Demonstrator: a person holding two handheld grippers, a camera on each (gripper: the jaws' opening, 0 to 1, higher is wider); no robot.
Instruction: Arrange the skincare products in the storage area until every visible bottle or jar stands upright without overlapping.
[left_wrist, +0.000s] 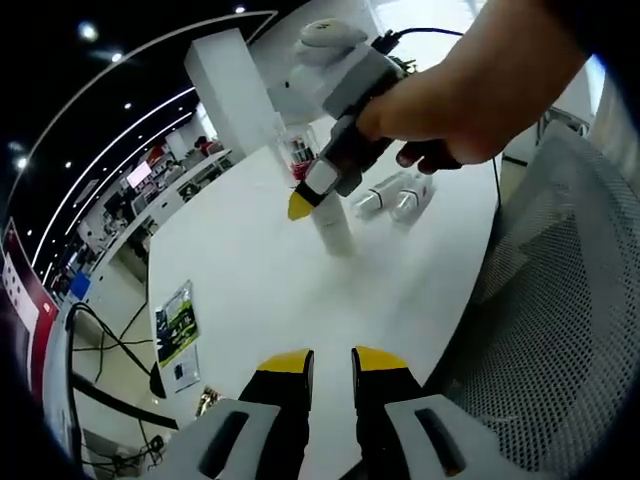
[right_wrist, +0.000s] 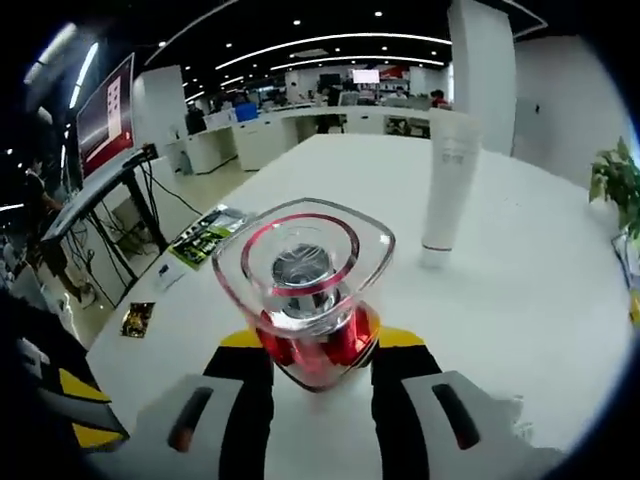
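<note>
A clear jar (right_wrist: 305, 275) with a red core sits between my right gripper's (right_wrist: 312, 345) jaws, which are shut on its sides just above the white table (right_wrist: 520, 300). A white tube (right_wrist: 445, 175) stands upright ahead and to the right of it. From the left gripper view, a hand holds the right gripper (left_wrist: 300, 205) over that standing white tube (left_wrist: 336, 232), and two pale bottles (left_wrist: 395, 196) lie on their sides behind it. My left gripper (left_wrist: 332, 362) hangs over the near table edge, its jaws slightly apart with nothing between them.
A green leaflet (left_wrist: 176, 325) (right_wrist: 205, 238) lies near the table's edge, with cables and floor beyond. A grey mesh chair (left_wrist: 565, 300) stands close on the right. A white pillar (left_wrist: 235, 90) rises at the table's far end. A plant (right_wrist: 618, 180) stands at the right.
</note>
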